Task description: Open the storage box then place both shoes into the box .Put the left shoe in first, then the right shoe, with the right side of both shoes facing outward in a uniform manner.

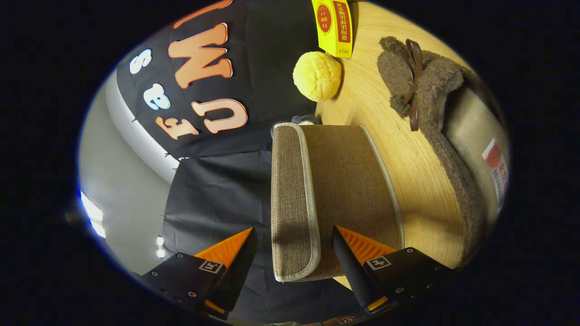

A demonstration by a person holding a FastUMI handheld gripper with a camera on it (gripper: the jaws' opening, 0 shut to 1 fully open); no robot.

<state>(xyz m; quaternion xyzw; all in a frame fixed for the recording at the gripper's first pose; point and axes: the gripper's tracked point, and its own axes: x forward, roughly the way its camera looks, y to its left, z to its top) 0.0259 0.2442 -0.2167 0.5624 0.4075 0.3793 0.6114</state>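
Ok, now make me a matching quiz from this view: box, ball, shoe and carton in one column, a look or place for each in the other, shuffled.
1 box
2 ball
3 shoe
4 carton

A fluffy, with a bow
B its near edge between the fingers
C round, yellow
D yellow with red print

Pairs: 1-B, 2-C, 3-A, 4-D.
The gripper is open, one finger on either side of the box's near edge.

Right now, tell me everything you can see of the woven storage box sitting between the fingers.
The storage box looks like brown woven fabric edged with pale piping. Its lid, a flap with rounded corners, appears closed. It rests on the wooden table, with a fuzzy brown shoe beyond it and apart from it. The tool is open, its fingers straddling the near end of the lid; whether either touches the box I cannot tell.
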